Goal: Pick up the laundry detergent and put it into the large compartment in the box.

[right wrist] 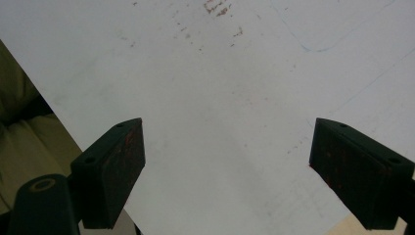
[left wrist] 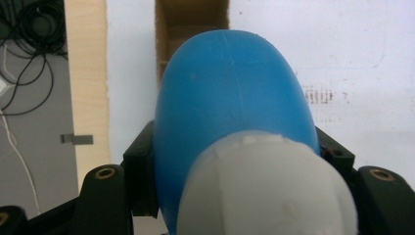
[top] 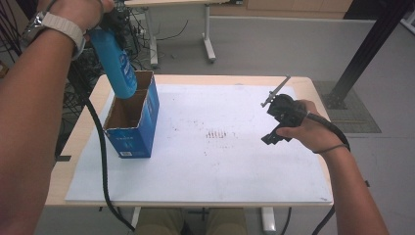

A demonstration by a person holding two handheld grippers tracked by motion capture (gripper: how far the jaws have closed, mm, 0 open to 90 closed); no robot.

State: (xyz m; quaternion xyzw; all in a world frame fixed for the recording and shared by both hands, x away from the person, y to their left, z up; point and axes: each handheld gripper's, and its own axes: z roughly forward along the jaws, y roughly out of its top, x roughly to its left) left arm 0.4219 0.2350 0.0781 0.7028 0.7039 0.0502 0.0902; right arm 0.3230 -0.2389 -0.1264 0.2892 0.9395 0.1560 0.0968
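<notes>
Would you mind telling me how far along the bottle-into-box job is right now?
Done: the left gripper has the blue bottle clamped and lifted. In hand: its base hangs tilted at the open cardboard box. Left: lowering it in and releasing. The right gripper waits open above the white mat.

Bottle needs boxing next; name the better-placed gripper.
Left. The left gripper is shut on the blue bottle, its base at the cardboard box opening; the right gripper is open, empty.

Looks like a lab or workshop. Plain wooden table [top: 313, 88] with a white sheet [top: 220, 166] on a grey floor [top: 274, 49]. Tangled black cables [left wrist: 24, 58] and metal desk legs [top: 208, 39] nearby.
</notes>
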